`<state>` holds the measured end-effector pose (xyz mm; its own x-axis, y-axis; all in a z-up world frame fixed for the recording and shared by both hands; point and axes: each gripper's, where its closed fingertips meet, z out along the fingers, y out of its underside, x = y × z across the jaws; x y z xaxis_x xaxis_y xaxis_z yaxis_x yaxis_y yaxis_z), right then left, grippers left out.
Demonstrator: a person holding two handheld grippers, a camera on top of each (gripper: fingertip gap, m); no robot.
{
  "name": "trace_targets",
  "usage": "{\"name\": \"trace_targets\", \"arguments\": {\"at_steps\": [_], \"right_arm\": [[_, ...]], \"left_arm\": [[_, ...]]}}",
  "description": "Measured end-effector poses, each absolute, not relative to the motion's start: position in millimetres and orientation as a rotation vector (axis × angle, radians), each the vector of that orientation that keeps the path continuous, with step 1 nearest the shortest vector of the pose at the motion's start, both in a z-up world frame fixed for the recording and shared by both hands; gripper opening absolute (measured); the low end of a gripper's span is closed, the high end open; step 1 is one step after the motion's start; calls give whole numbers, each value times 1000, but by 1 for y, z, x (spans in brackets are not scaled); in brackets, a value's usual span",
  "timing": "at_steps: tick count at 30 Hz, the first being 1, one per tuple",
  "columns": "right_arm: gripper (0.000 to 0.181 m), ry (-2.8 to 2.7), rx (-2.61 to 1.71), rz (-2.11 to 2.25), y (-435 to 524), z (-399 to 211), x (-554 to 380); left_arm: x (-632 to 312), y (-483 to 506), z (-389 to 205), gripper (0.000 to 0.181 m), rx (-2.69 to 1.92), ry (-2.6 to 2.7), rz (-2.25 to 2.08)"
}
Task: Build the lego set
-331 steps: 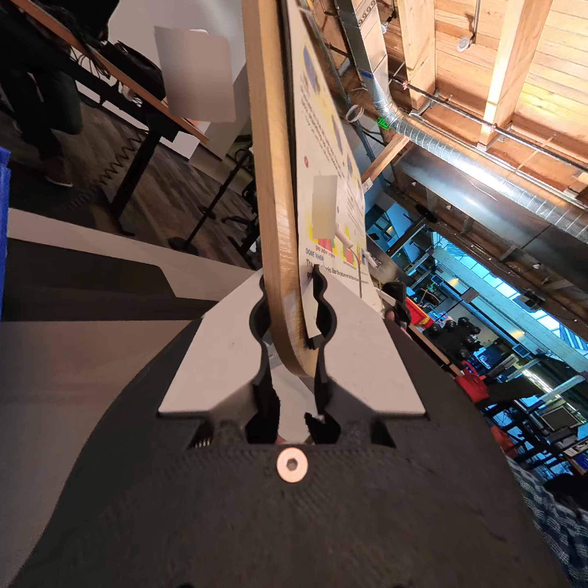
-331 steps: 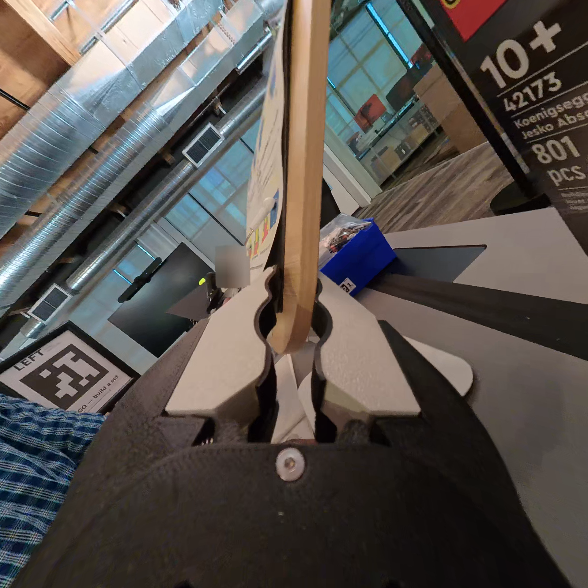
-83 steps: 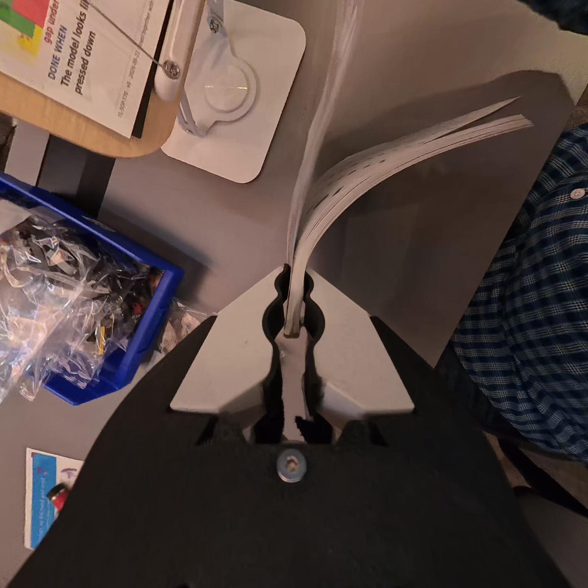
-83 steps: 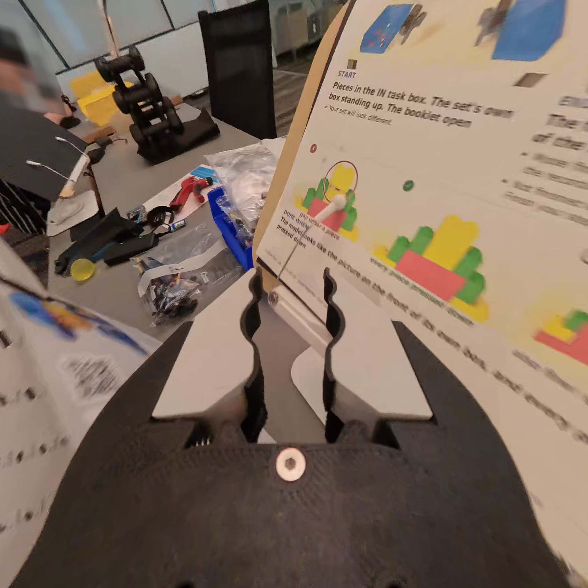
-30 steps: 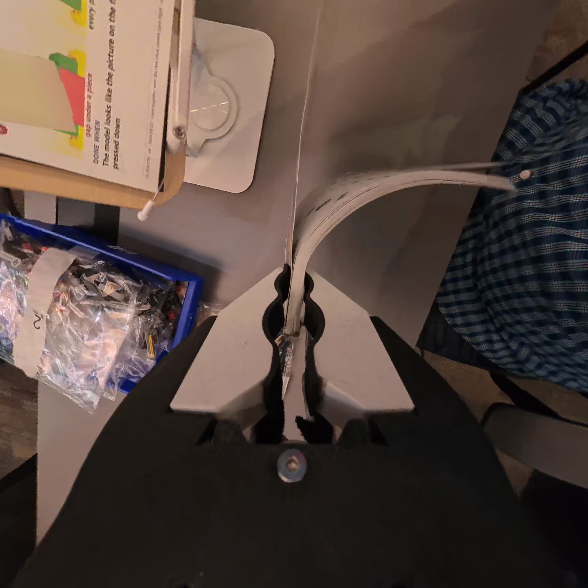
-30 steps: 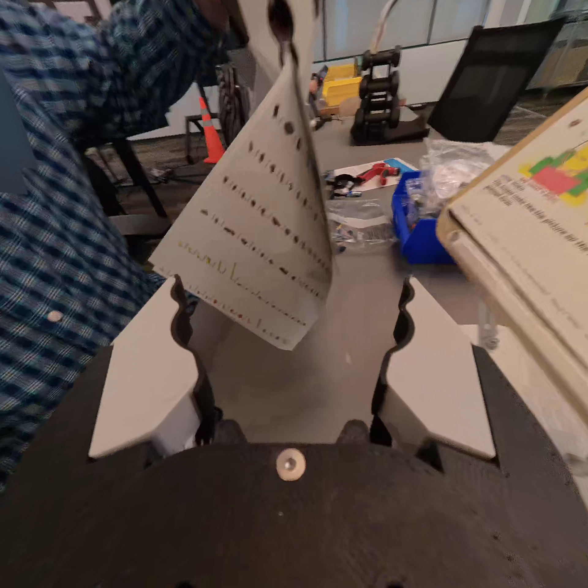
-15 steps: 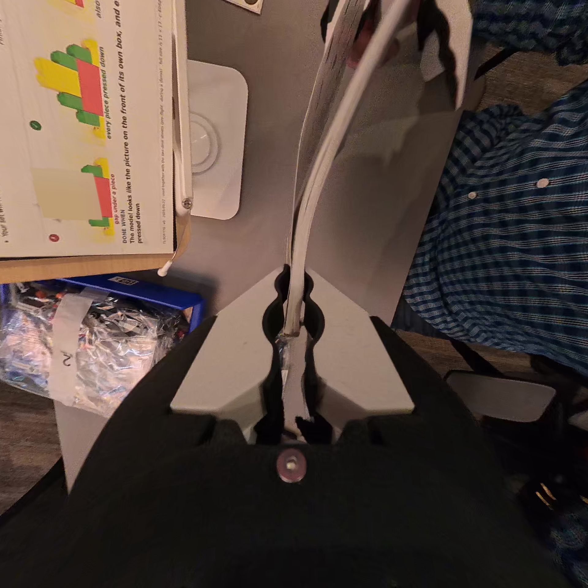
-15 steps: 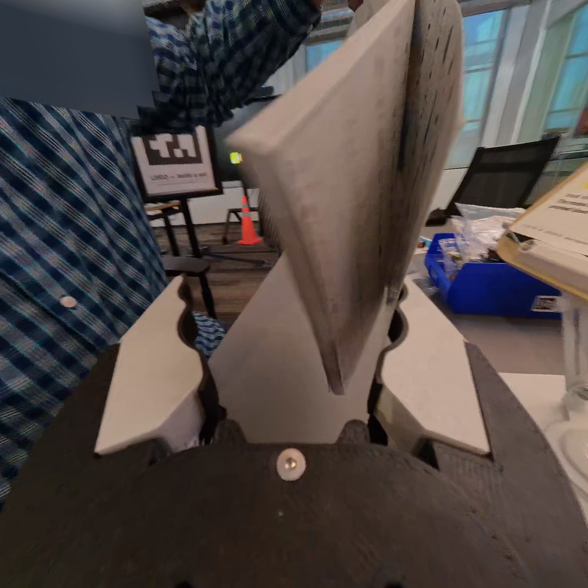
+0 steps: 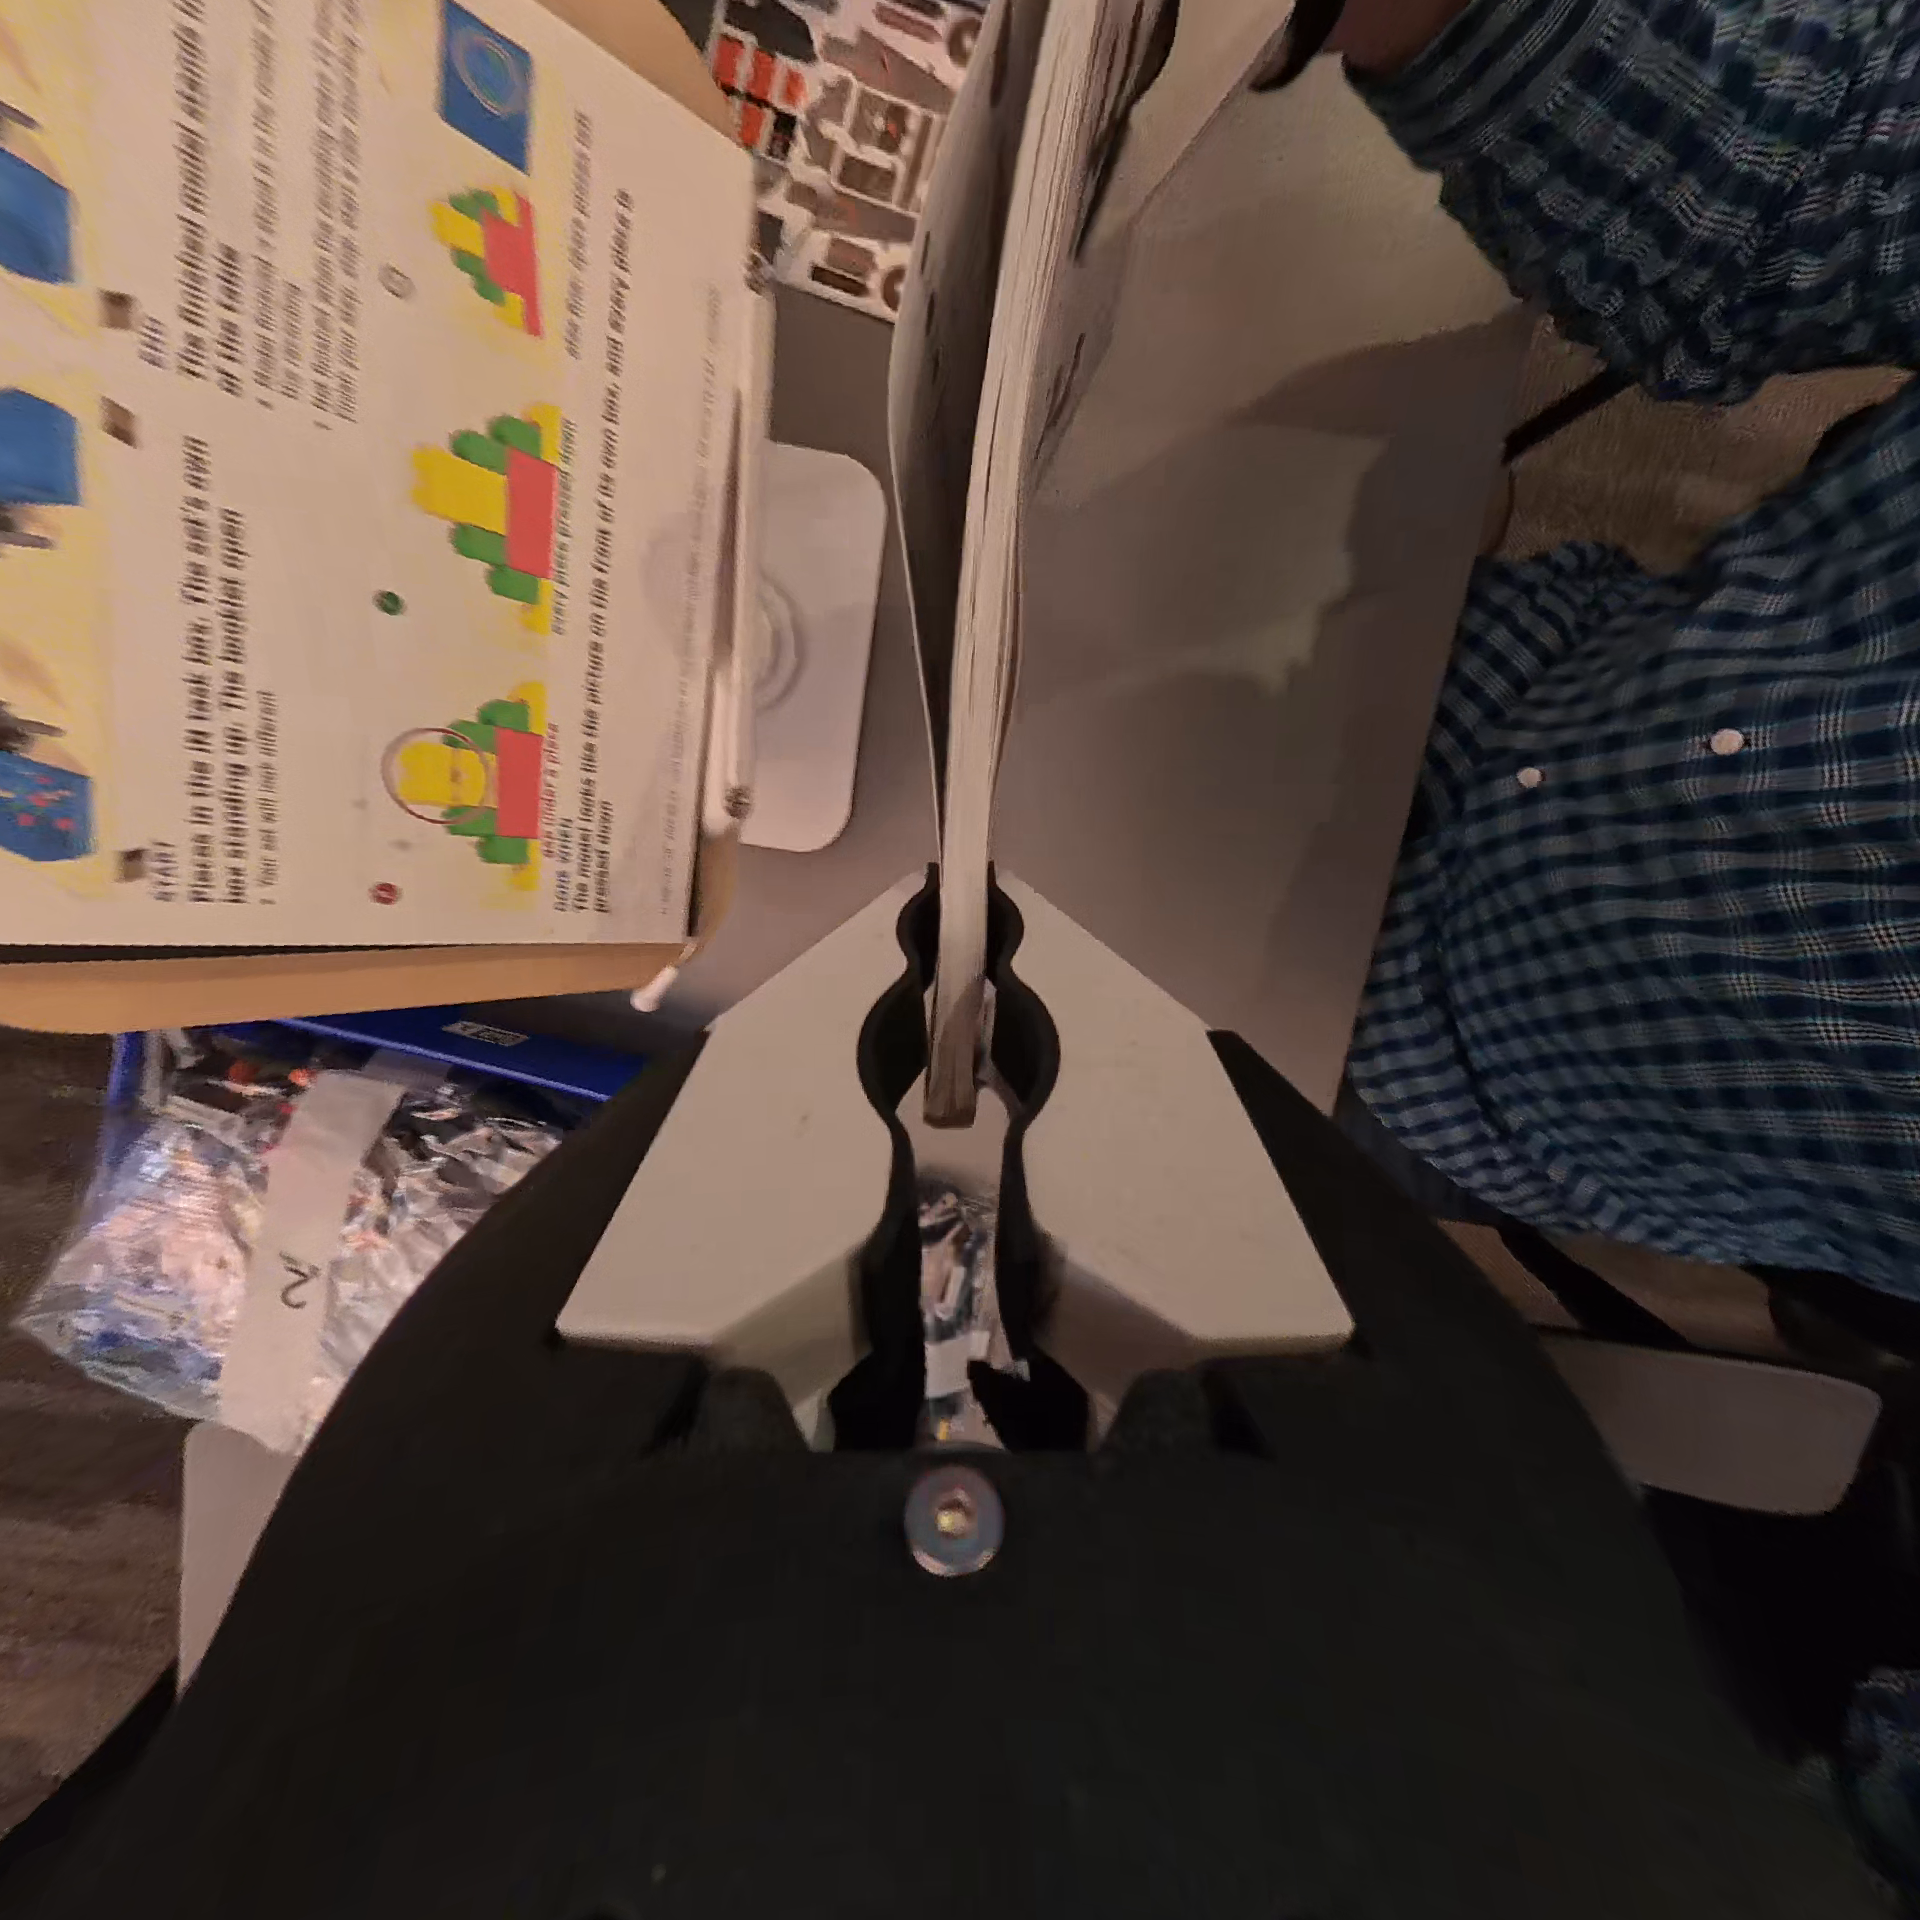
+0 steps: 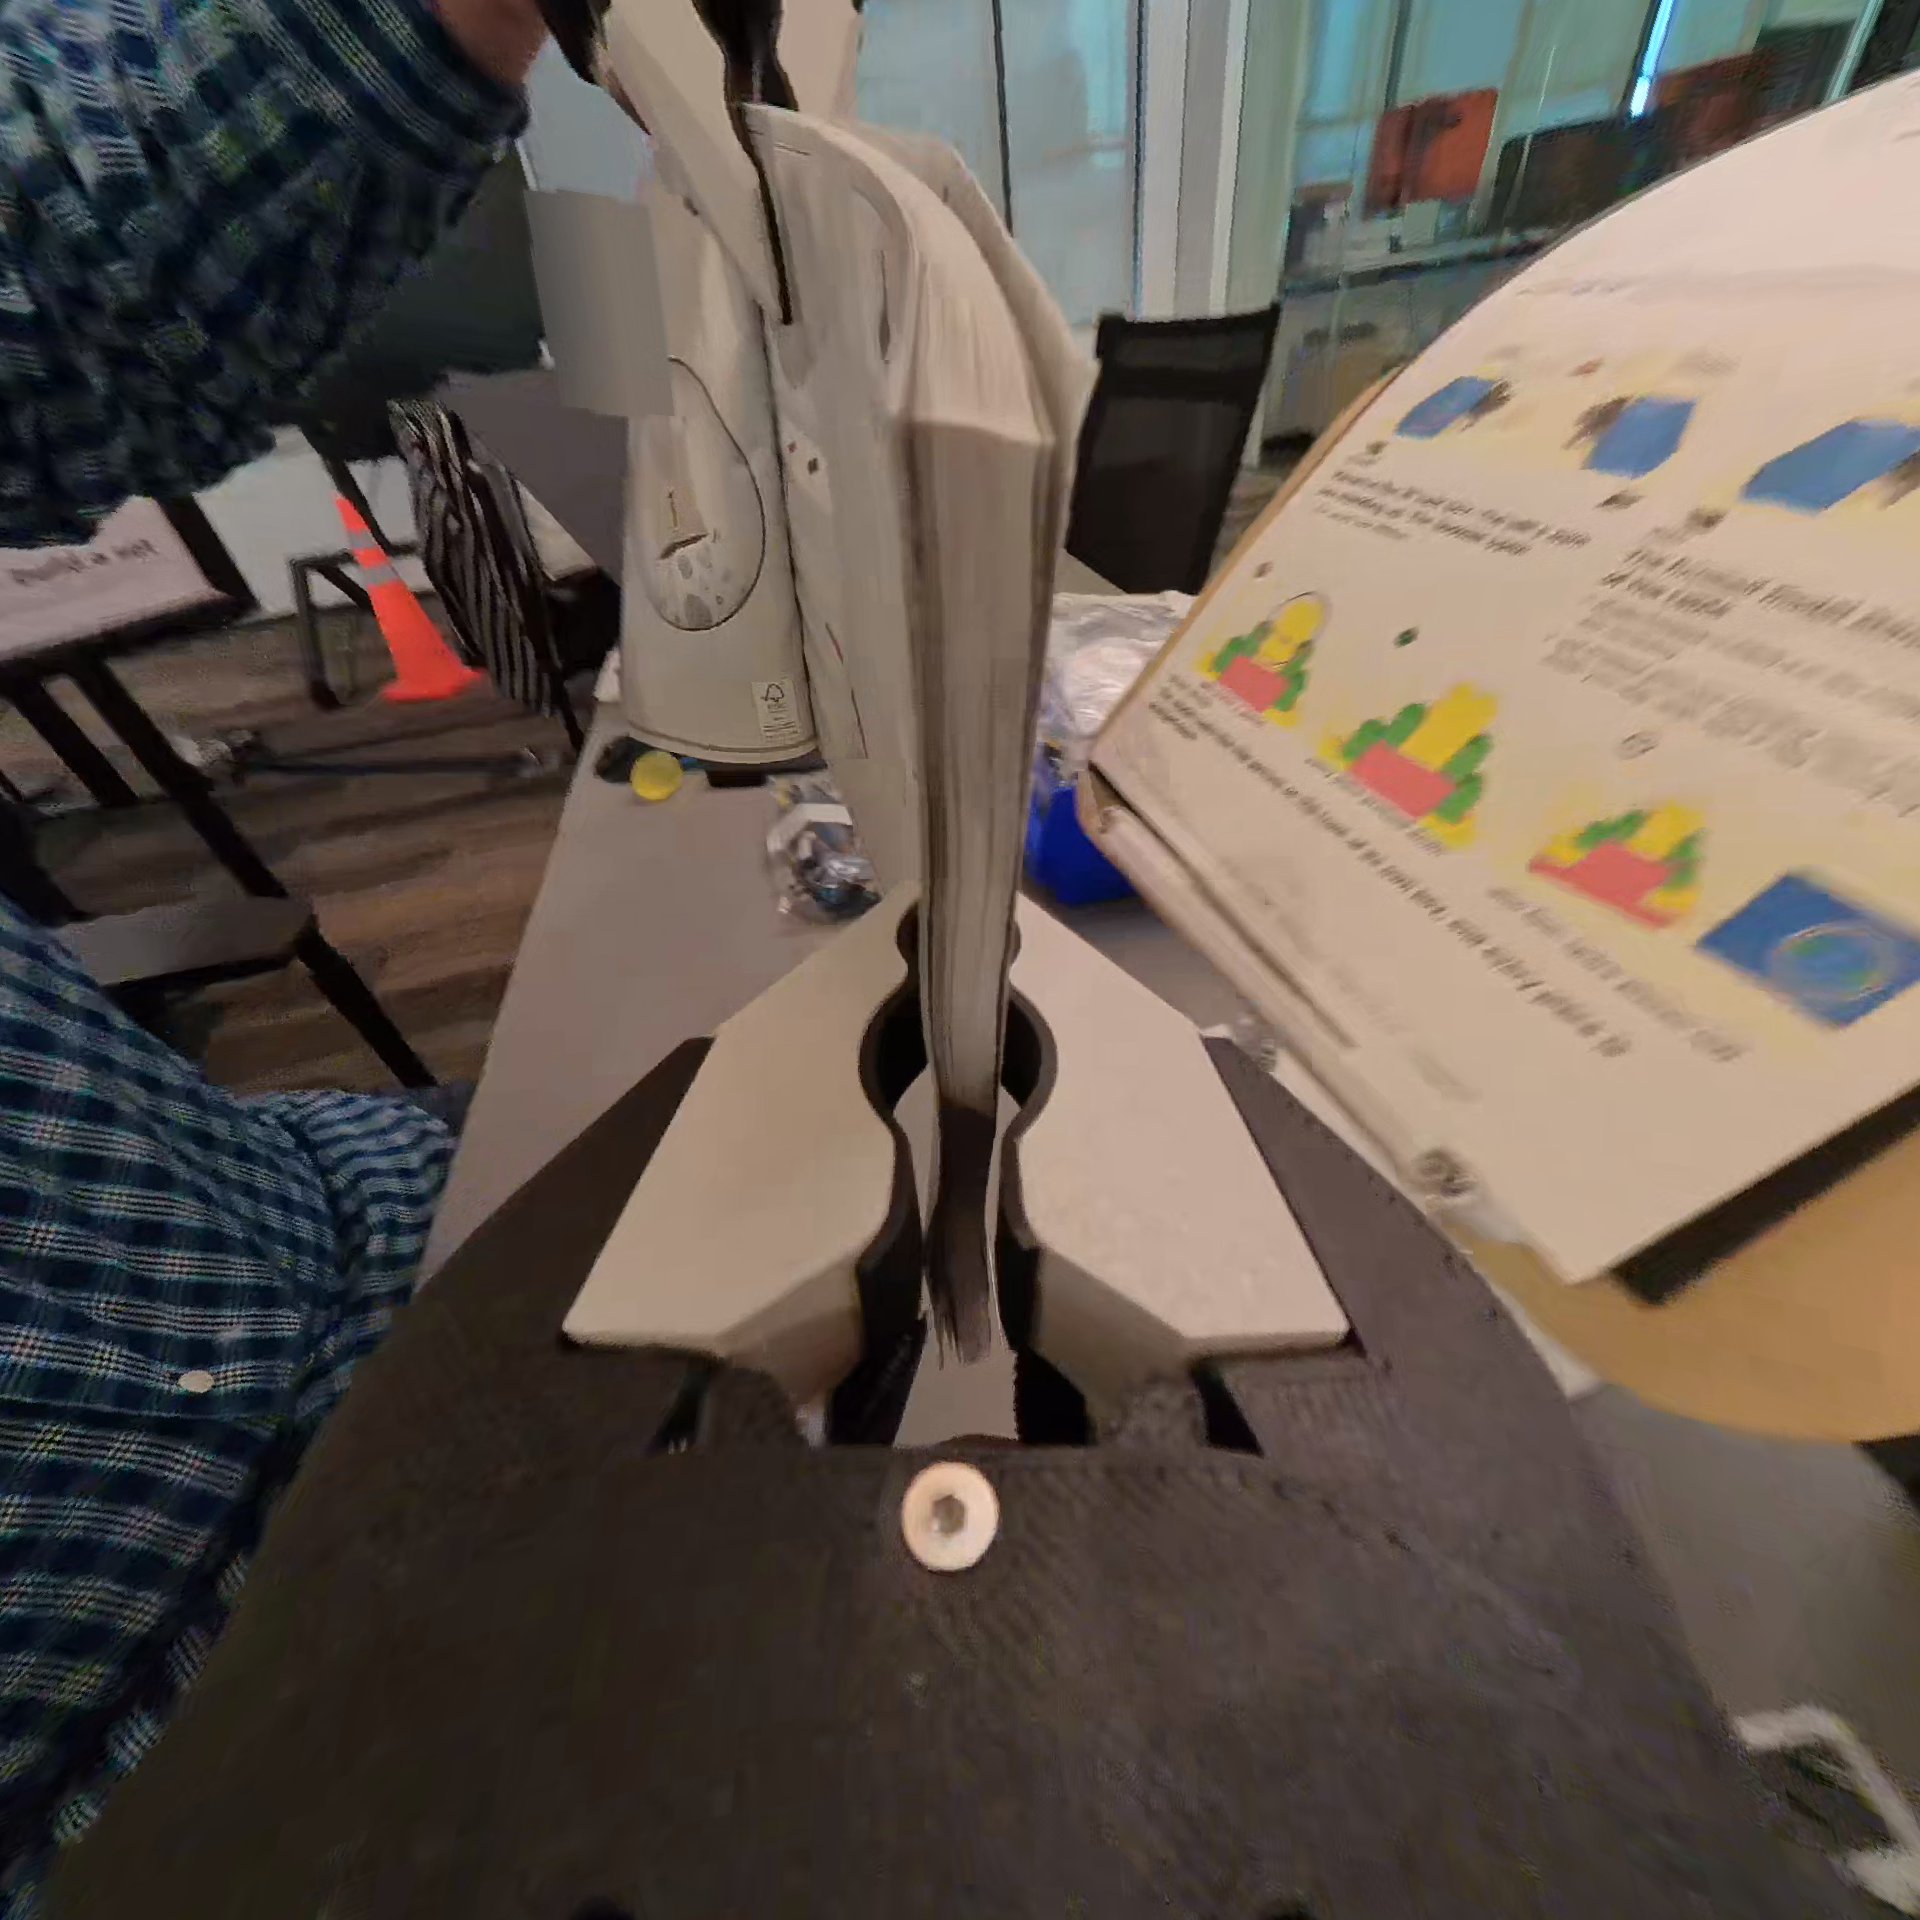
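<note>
A thick white instruction booklet (image 9: 992, 416) hangs edge-on in the air between my two grippers, above the grey table (image 9: 1195, 623). My left gripper (image 9: 961, 904) is shut on one edge of it. My right gripper (image 10: 964, 935) is shut on the opposite edge of the booklet (image 10: 977, 623), whose pages fan out above the fingers. The left gripper also shows at the top of the right wrist view (image 10: 753, 156), clamped on the booklet's far end. A blue bin (image 9: 468, 1039) with clear bags of parts (image 9: 208, 1226) sits at the table's edge.
A wooden board with a printed picture card (image 9: 364, 520) stands tilted on a white stand base (image 9: 816, 644), close beside the booklet; it also shows in the right wrist view (image 10: 1507, 727). A loose parts bag (image 10: 821, 862) lies on the table. A person's plaid shirt (image 9: 1662, 831) is close on one side. Across from one pair of fingers to the other is roughly 20 cm.
My right gripper, open around the booklet's edge half a second ago, has shut on it. My left gripper has kept its hold. The booklet now stands straighter between them.
</note>
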<state>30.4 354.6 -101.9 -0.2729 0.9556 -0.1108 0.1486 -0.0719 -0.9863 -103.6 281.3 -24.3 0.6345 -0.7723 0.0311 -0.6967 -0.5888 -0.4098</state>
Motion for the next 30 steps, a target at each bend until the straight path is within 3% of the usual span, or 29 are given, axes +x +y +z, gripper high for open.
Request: {"name": "trace_targets", "arguments": {"at_steps": [7,19,30], "right_arm": [[2,-1546,-1376,1264,426,-59,3],[2,-1555,-1598,1263,484,-101,-29],[2,-1577,-1616,1127,501,-109,-42]], "left_arm": [[-137,344,-2,3,-2443,1122,-336],[-178,413,-57,3,-2577,1027,-556],[-198,440,-77,11,-2573,1037,-386]]}}
